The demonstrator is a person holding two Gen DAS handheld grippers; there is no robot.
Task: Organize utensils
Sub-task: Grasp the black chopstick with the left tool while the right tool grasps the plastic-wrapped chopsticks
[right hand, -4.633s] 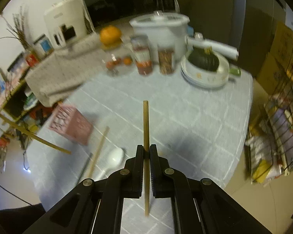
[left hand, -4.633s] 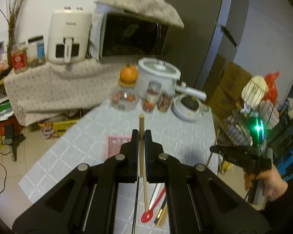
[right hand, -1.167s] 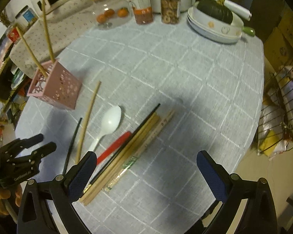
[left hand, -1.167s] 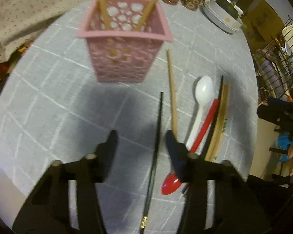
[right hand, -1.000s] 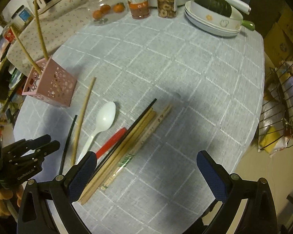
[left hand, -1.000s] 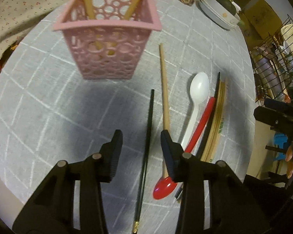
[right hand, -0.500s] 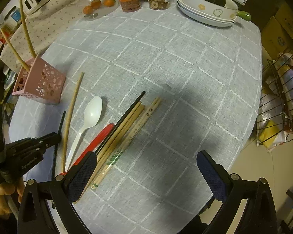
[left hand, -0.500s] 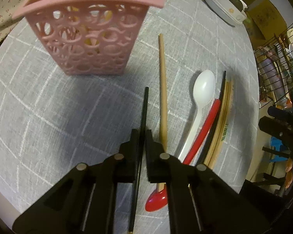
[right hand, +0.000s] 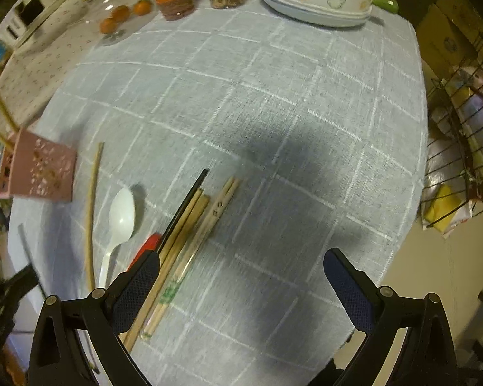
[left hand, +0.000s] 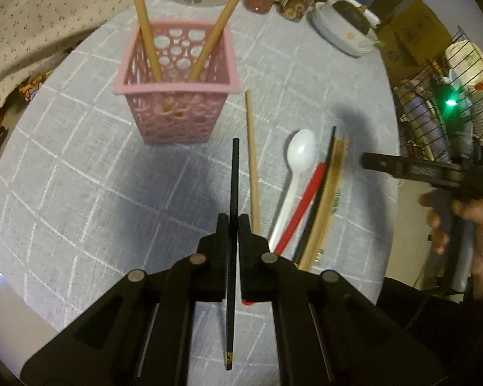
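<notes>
A black chopstick (left hand: 233, 193) sat pinched between my left fingers (left hand: 223, 225), its tip toward the pink basket (left hand: 177, 122). That basket stood upright on the table (right hand: 273, 96) with two wooden chopsticks (left hand: 145, 22) leaning apart inside. Beside it lay a loose wooden chopstick (left hand: 251, 160), a white spoon (left hand: 298, 167), a red spoon (left hand: 302, 206) and a bundle of chopsticks (right hand: 190, 234), roughly parallel.

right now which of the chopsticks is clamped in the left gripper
The black chopstick nearest the pink basket. The left gripper is shut on it, while the tan one beside it and the bundle past the spoons lie loose on the tablecloth.
</notes>
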